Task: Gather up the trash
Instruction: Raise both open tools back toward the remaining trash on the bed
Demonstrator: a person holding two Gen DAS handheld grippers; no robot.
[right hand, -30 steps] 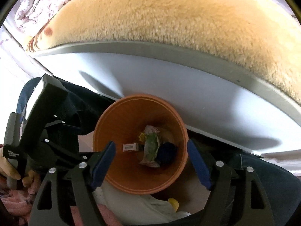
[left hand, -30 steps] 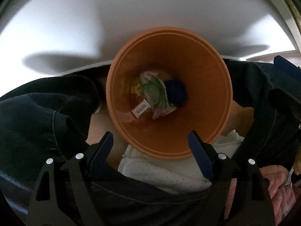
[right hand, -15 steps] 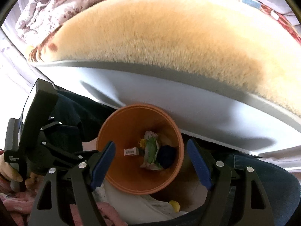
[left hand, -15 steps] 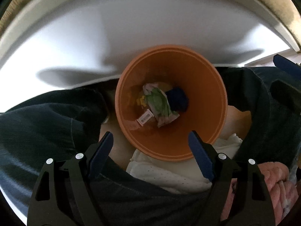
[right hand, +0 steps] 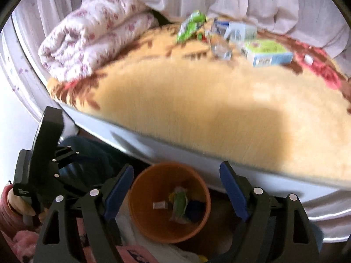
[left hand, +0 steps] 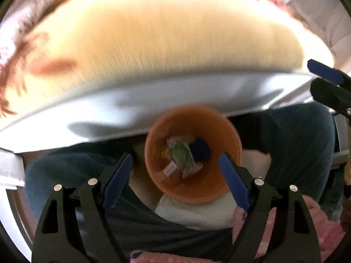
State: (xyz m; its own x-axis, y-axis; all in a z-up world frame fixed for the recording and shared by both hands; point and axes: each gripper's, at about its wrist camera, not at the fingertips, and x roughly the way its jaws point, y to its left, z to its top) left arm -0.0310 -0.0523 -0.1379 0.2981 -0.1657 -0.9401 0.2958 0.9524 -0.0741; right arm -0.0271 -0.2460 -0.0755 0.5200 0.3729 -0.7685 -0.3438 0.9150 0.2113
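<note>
Your left hand-held gripper [left hand: 175, 175] and right hand-held gripper [right hand: 176, 191] are both spread wide and empty above the orange bin [right hand: 140, 214]. On the bed [right hand: 197, 114], take the light, crinkly green wrapper [right hand: 190, 25] by a loose edge. Grip the thin, crushable cartons [right hand: 266, 52] gently across their flat faces.

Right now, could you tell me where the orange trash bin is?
The orange trash bin sits low in both views, on the floor below the bed edge, between the person's knees and framed by each open tool's fingers.
</note>
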